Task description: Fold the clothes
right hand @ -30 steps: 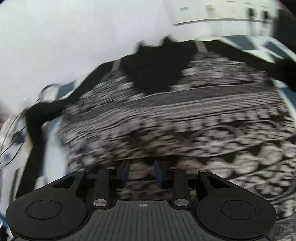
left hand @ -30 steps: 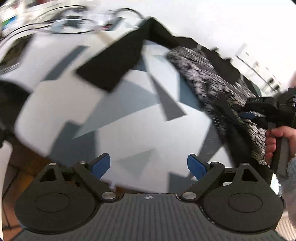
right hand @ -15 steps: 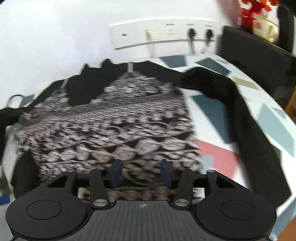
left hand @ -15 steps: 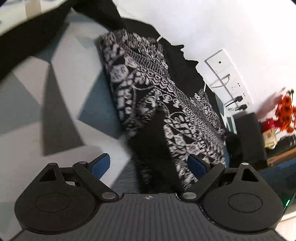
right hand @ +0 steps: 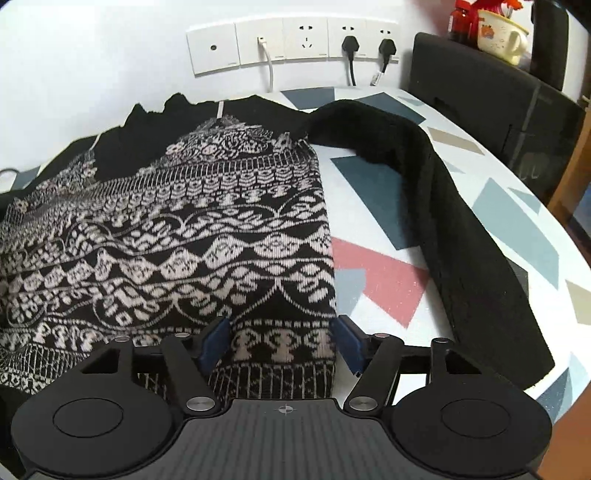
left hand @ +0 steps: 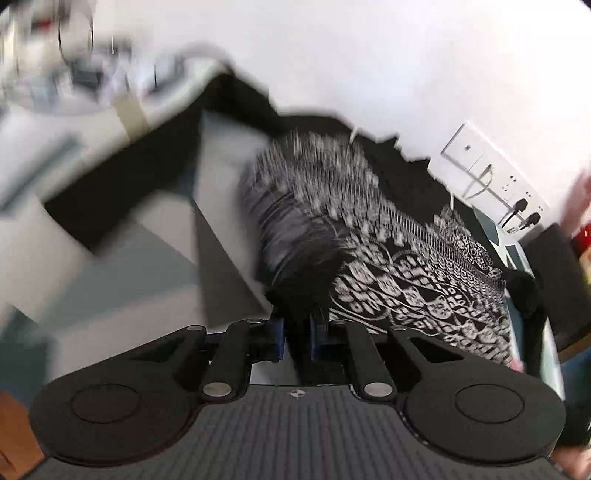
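A black sweater with a white patterned front (right hand: 192, 229) lies spread on the table (right hand: 373, 280). Its black right sleeve (right hand: 461, 236) stretches out over the table toward the near right edge. My right gripper (right hand: 279, 341) is open, its jaws on either side of the sweater's lower right hem corner. In the left wrist view the sweater (left hand: 406, 266) shows blurred, with its left sleeve (left hand: 147, 162) stretched out far left. My left gripper (left hand: 297, 328) is shut on black fabric at the sweater's hem, lifting a fold.
A row of wall sockets (right hand: 291, 40) with plugged cables sits behind the table. A black box (right hand: 491, 99) stands at the far right with a cream mug (right hand: 502, 33) on it. The table has a geometric patterned top and a rounded right edge.
My left gripper has closed on the sweater's hem fabric and lifted it. My right gripper has opened wider and now sits at the hem's right corner.
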A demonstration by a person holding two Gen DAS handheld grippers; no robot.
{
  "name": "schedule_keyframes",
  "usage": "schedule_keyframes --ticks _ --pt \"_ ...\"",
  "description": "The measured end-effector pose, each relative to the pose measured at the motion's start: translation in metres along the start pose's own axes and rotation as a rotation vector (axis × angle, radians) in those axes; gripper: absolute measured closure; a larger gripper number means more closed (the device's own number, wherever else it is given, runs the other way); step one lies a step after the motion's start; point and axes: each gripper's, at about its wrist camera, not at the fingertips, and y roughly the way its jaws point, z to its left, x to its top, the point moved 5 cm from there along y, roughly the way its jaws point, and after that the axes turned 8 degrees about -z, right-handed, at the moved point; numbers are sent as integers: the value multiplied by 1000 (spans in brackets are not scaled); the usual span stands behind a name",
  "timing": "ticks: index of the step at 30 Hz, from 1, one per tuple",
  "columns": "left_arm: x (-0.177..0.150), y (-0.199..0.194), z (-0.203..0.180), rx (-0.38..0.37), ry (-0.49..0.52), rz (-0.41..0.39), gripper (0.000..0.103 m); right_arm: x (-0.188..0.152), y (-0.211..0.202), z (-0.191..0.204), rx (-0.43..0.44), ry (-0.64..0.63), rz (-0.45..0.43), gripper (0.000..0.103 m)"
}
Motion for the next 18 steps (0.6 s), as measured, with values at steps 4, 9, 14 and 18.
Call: schedule_keyframes --ticks 4,9,14,18 --pt "-25 -23 39 62 -71 114 90 -3 -2 2 -11 -2 1 42" --pt "-41 -25 75 162 -188 166 64 -5 -8 -1 -39 57 6 42" --pt "-20 -24 64 159 -95 64 32 -16 -23 -12 -100 176 -15 33" --pt "-18 5 54 169 14 85 34 -29 -41 -18 -156 167 -61 28"
